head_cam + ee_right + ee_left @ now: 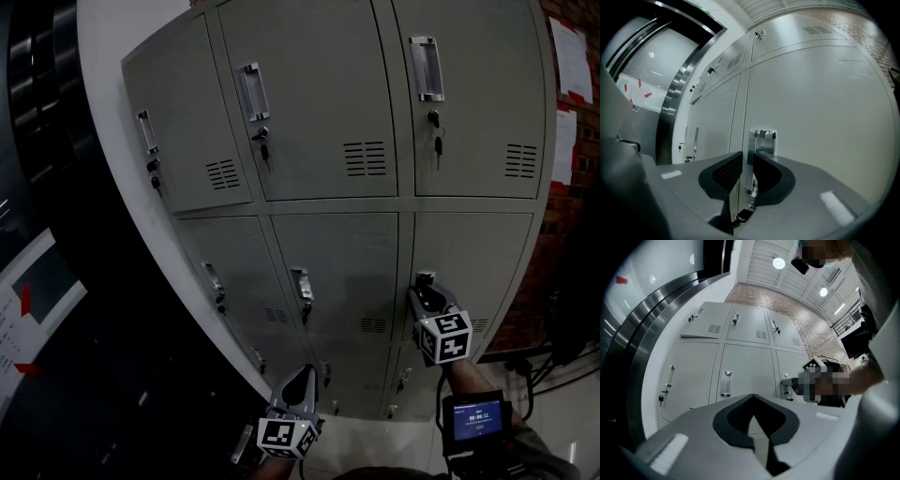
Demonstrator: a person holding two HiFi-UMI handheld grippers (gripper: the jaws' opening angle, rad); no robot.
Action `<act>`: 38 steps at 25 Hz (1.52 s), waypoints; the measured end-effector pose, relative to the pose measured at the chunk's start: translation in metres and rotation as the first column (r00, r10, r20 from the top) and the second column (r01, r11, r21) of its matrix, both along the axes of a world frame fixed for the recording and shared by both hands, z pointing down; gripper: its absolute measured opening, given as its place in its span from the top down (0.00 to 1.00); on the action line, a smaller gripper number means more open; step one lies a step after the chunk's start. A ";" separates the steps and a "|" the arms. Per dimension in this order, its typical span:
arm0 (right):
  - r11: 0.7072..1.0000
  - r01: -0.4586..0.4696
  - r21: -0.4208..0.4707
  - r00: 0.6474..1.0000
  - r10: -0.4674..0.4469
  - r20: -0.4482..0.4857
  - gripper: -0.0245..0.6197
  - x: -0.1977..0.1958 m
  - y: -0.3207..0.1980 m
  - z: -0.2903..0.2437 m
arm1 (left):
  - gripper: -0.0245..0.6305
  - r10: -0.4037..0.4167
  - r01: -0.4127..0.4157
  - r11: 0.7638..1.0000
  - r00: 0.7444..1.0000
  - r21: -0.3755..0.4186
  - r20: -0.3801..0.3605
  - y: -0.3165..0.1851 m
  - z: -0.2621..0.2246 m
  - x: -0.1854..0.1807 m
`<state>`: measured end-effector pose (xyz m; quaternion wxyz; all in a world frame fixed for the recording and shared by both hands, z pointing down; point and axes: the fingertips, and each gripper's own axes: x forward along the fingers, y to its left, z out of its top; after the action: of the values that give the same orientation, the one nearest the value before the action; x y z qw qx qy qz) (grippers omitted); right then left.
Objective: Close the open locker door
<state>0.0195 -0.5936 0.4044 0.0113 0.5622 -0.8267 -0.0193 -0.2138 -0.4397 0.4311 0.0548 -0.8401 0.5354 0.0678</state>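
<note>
Locker door (469,267) flush, interior hidden; right tool (746,163) seemingly clamped on handle (763,143); left tool (752,396) jaws together.

Brick wall (565,211) is running along rt side w/ 2 white sheets (570,56) hanging on it; cables (525,367) are lying on floor (567,408); board (33,291) w/ red marks is showing at left.

- My left gripper (304,373) and right gripper (421,289) have pale grey bodies with black, finely textured pads (724,173).
- Each carries a cube (444,337) of black-and-white square markers.
- A black device with a blue-lit screen (476,418) adjoins my greyish sleeve (530,452).
</note>
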 end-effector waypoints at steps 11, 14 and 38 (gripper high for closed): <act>0.999 0.053 0.009 0.999 -0.053 -0.006 0.77 -0.005 0.013 0.000 | 0.96 0.013 -0.013 1.000 1.000 -0.008 -0.005 0.004 0.003 0.013; 0.997 0.073 0.018 0.997 -0.072 -0.014 0.78 -0.005 0.014 0.001 | 0.96 0.022 -0.022 1.000 1.000 -0.012 -0.002 0.009 0.000 0.023; 0.999 0.019 0.033 1.000 -0.019 0.001 0.70 0.002 0.013 0.012 | 0.96 -0.002 0.003 1.000 1.000 -0.008 0.011 0.030 -0.004 0.022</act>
<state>0.0218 -0.5801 0.4167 0.0014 0.5542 -0.8317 -0.0329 -0.1917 -0.4098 0.4271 0.0544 -0.8400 0.5364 0.0608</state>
